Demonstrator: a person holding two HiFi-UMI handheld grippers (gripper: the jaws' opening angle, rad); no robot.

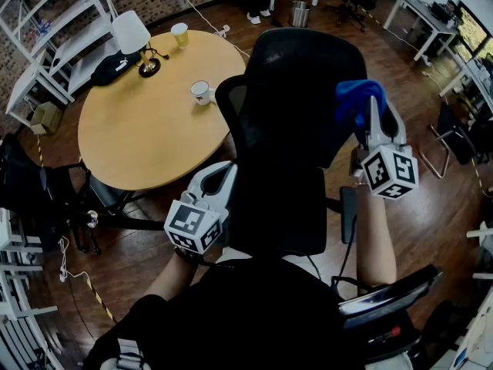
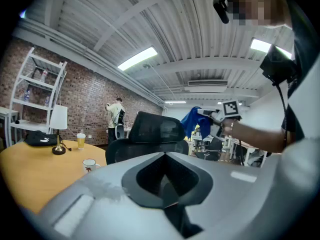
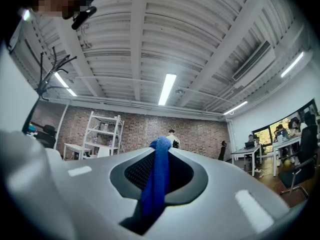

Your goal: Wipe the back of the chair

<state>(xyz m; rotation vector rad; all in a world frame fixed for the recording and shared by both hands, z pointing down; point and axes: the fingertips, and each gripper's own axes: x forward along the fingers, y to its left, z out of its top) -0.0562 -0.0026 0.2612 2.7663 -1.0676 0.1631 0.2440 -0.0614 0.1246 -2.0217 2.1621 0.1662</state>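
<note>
Head view: right hand-held gripper (image 1: 373,108) grips blue cloth (image 1: 354,99); left hand-held gripper (image 1: 220,177) clenched.

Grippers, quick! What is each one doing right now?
Left gripper: closed, holding nothing.
Right gripper: closed on a blue cloth.

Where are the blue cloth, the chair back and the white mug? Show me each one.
blue cloth (image 1: 354,99), head view, middle of the bunched fabric.
chair back (image 1: 296,83), head view, upper black panel.
white mug (image 1: 201,92), head view, its side wall.
</note>
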